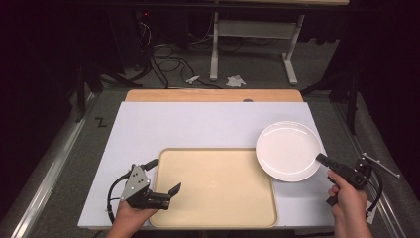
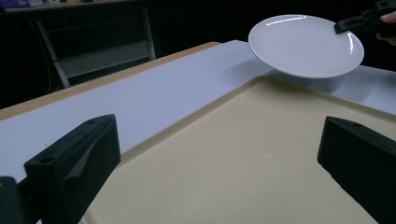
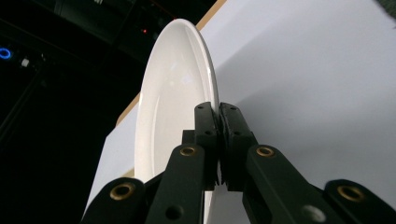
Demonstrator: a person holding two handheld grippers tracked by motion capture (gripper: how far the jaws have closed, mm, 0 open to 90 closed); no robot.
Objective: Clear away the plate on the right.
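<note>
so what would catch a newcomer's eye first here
The round white plate, lifted clear of the table at the right and pinched by its rim in the shut right gripper. Next, the wide beige tray at the table's near middle, with the open left gripper over its left edge.

One white plate (image 1: 288, 150) — a single piece. One beige tray (image 1: 218, 188). One white board (image 1: 163, 126) under both. Two grippers — the left gripper (image 1: 166, 186) and the right gripper (image 1: 322, 159).
</note>
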